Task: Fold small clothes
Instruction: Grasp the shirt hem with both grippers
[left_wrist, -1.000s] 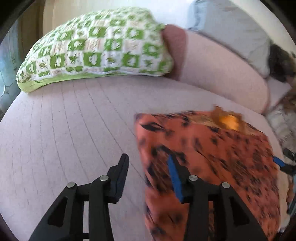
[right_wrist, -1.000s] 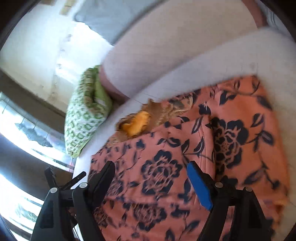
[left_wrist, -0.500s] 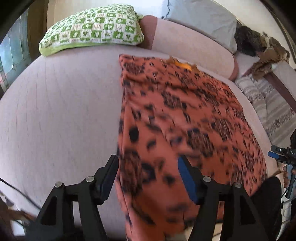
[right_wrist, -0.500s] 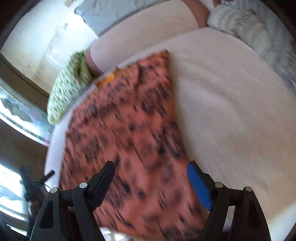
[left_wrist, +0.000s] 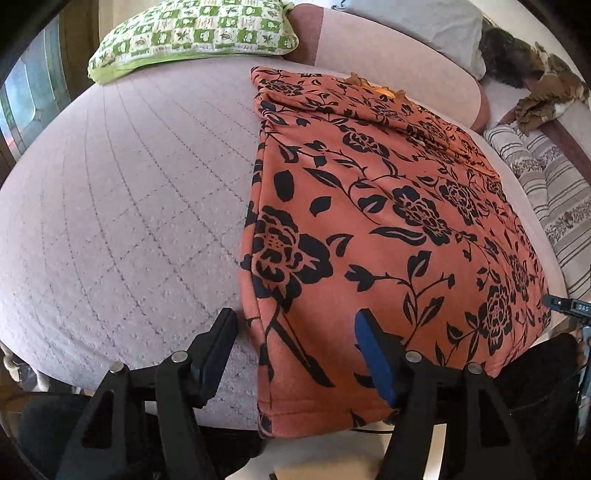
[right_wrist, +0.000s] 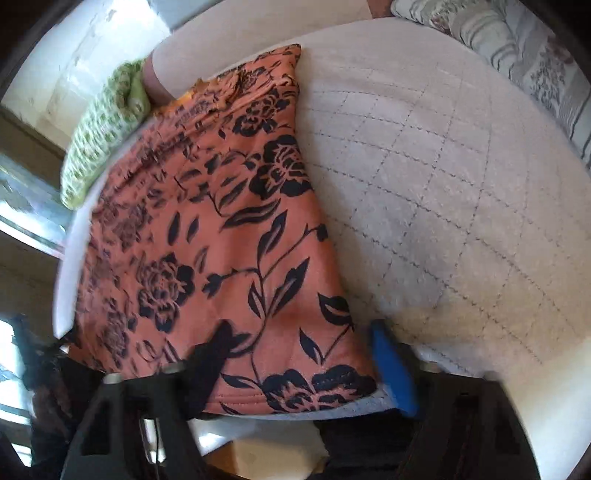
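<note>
Left gripper: jaws apart, straddling the near left corner of the orange floral garment; pads not pressing on cloth. Right gripper: jaws closing around the near right corner, cloth between them, pads not yet seen pinching

Garment lies flat on the quilted bed cover, its hem hanging just past the near bed edge and its far end reaching toward the pink bolster. Green checked pillow sits beyond, well apart

Step in hand (judged): taking hold of both near corners for a fold. Next move needs both pinches secure, then an even lift carrying the hem toward the far end
</note>
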